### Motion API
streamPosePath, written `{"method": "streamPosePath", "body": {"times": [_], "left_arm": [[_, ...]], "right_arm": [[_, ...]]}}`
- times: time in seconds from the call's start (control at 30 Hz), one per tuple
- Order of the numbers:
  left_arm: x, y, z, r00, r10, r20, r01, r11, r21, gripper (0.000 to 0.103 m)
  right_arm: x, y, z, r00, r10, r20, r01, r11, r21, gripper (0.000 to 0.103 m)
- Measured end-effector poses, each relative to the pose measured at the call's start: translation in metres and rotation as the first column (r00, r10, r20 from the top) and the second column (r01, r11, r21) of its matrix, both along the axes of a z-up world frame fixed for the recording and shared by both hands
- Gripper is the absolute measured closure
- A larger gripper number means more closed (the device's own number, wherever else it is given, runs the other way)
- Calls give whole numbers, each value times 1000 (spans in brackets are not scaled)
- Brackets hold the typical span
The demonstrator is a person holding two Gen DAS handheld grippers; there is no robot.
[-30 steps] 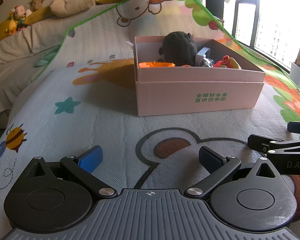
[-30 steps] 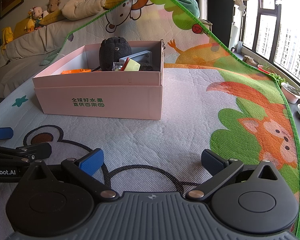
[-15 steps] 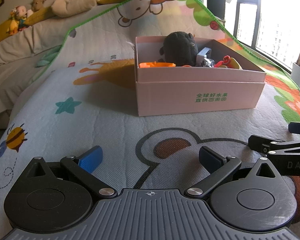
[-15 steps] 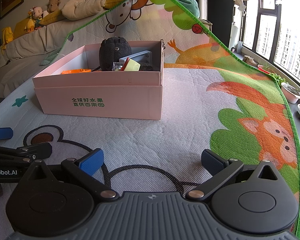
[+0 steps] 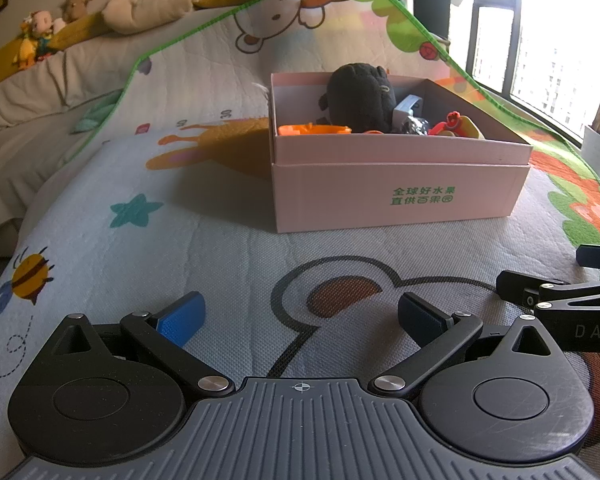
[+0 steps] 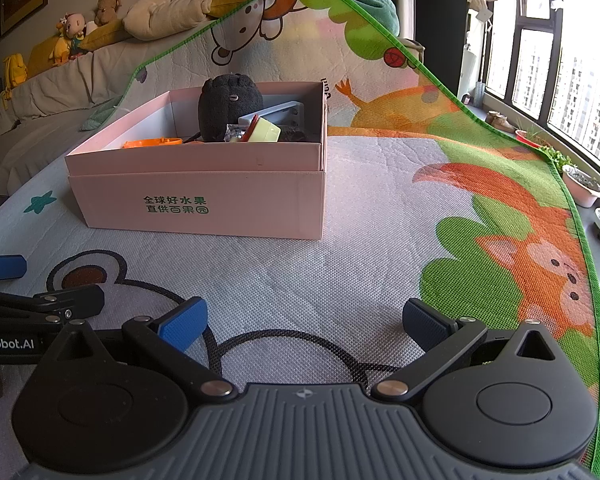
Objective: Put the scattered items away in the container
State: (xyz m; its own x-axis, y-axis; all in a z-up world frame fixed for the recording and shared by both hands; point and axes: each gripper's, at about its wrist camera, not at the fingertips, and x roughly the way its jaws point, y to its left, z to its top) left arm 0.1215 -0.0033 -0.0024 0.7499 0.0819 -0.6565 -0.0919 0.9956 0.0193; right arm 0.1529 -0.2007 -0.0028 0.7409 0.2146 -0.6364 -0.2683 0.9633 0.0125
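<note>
**Pink box filled, both grippers low over the play mat**

Pink cardboard fills the middle of the left wrist view: the box sits on a cartoon-printed play mat, well ahead of the left gripper. Green printed characters mark its near wall. Inside it, a black plush toy stands taller than the rim, with an orange plastic piece to its left and a small red and yellow toy to its right, a grey object between them partly hidden. The left gripper's jaws stand wide apart with nothing between them, only the mat's bear outline below. At the right edge the right gripper shows from the side, near the left one and apart from it. Far behind, stuffed animals and a cream cushion line a sofa back, and the mat's green-edged far end rises up behind the box.

From the right wrist view the same box lies ahead and to the left, its lid nested under it as a wider base. The black plush toy leans at the back, the orange piece near the left wall, a pale yellow item just beside the plush. The right gripper also has its jaws spread wide and empty above the mat. The left gripper enters at the left edge. Windows run along the right.
</note>
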Motion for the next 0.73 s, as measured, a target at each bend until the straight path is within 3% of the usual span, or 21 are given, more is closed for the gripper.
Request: {"method": "streamPosePath", "body": {"times": [0.73], "left_arm": [[1, 1, 0, 1000, -12, -9, 12, 1000, 0, 0]], "right_arm": [[0, 0, 0, 1000, 0, 0, 0, 1000, 0, 0]]}}
